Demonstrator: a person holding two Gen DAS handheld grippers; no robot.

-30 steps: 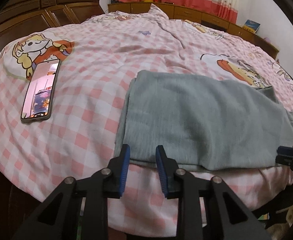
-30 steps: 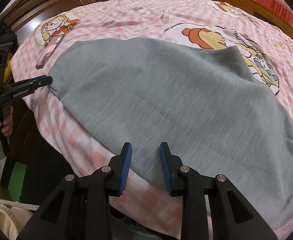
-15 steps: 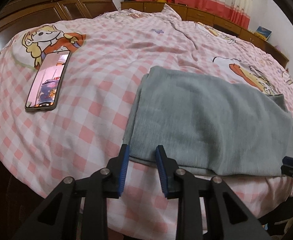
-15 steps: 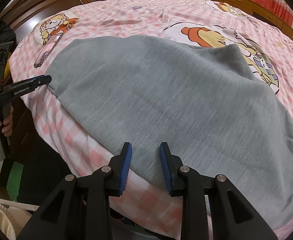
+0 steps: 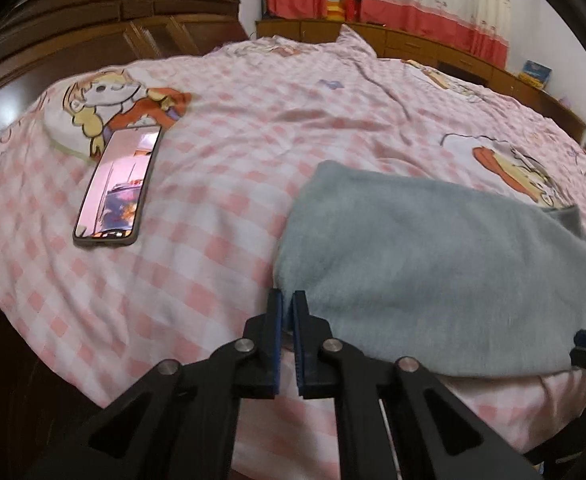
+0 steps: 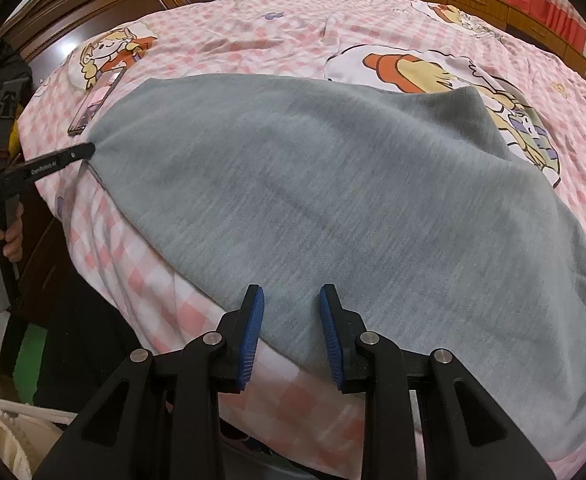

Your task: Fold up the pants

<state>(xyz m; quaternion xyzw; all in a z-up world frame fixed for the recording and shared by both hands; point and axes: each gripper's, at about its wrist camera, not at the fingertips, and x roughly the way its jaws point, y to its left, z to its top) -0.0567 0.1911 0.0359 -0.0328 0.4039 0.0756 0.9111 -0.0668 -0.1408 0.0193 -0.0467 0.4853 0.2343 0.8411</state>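
The grey pants (image 6: 333, 208) lie flat on the pink checked bedspread (image 5: 213, 240), filling the centre of the right wrist frame. Their long axis runs from the lower right edge of that frame to the middle left.

The left gripper (image 5: 287, 312) sits at the near corner of the pants' left-hand end. Its jaws are pressed together, and the garment's corner appears pinched between the blue pads.

The right gripper (image 6: 292, 332) sits at the near long edge, further along the same axis. Its jaws are spread and straddle the hem, which lies between the pads without being clamped.

Judgement: both grippers address the near edge, so the coming fold likely carries it across the short axis. The phone (image 5: 119, 188), at middle left, lies well apart from the pants.
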